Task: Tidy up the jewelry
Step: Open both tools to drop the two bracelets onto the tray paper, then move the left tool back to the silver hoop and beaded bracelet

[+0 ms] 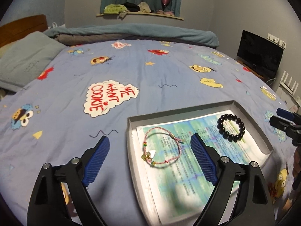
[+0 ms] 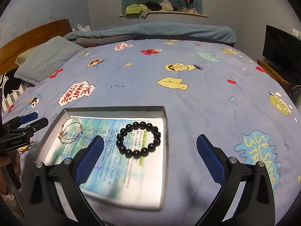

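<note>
Both pieces of jewelry already lie inside the shallow grey box (image 2: 163, 113) on the bed (image 2: 188, 98), resting on the printed sheet (image 2: 112, 160) that lines the box floor. The black bead bracelet (image 2: 138, 139) sits toward the box's right wall, about midway between its far and near walls. The thin pink cord bracelet (image 1: 161, 147), with its small gold charm, lies near the box's left wall, well apart from the beads.

The left gripper (image 1: 150, 156) hangs over the box's left side with its blue pads spread wide and nothing between them; the cord bracelet shows below the gap, untouched. The right gripper (image 2: 150, 156) is likewise spread wide and empty, straddling the box's right wall.

No other jewelry shows on the bedspread around the box, so the sorting looks finished or nearly so; at most, tidying or closing the box may remain.
</note>
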Demonstrator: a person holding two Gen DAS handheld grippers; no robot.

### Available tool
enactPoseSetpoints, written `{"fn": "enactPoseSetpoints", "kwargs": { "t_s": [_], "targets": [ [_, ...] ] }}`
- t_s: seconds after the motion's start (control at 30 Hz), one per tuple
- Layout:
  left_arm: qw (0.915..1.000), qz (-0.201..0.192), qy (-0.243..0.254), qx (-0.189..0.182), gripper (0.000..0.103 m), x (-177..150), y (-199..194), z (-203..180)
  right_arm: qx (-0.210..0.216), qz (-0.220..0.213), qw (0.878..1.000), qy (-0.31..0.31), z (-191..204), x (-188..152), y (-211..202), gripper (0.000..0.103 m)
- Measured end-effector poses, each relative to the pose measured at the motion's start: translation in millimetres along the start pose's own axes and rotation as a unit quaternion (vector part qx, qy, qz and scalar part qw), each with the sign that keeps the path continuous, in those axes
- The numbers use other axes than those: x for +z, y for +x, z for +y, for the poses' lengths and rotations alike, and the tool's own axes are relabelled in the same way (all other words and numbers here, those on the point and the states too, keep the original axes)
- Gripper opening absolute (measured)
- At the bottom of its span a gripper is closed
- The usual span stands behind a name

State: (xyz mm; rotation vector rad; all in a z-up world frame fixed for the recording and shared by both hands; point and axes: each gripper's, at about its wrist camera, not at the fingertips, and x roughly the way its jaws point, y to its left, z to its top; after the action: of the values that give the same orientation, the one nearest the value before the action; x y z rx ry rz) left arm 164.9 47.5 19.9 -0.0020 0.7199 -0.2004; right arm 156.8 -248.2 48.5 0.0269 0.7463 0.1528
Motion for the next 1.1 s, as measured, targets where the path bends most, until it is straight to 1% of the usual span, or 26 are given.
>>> {"fn": "enactPoseSetpoints", "kwargs": {
  "t_s": [0.1, 0.37, 0.5, 0.77, 0.87, 1.1],
  "targets": [
    [0.9999, -0.008, 0.007, 0.012, 0.090, -3.6, -12.8, -2.4, -0.008, -0.004, 1.000, 0.004, -4.7, -6.0, -11.6, 0.097],
    [0.9996, -0.020, 0.009, 0.020, 0.092, -13.3, -45.0, -0.4, -0.030, -0.006, 1.000, 0.005, -15.0, -26.5, -40.4, 0.097],
    [0.9996, -0.024, 0.000, 0.015, 0.092, -19.6, -59.1, 3.2, -0.029, -0.011, 0.999, 0.006, -17.7, -34.7, -56.0, 0.097],
    [0.9992, -0.028, 0.014, 0.025, 0.092, -34.1, -83.3, 2.2, -0.024, -0.019, 1.000, 0.002, -18.7, -45.0, -81.8, 0.097],
    [0.9991, -0.025, 0.017, 0.031, 0.092, -40.0, -88.6, 3.4, -0.023, -0.017, 1.000, 0.000, -18.7, -50.9, -87.7, 0.097],
    [0.9993, -0.012, 0.016, 0.030, 0.093, -61.2, -98.4, 10.4, -0.021, -0.010, 1.000, -0.001, -20.0, -69.0, -95.0, 0.097]
  ]
}}
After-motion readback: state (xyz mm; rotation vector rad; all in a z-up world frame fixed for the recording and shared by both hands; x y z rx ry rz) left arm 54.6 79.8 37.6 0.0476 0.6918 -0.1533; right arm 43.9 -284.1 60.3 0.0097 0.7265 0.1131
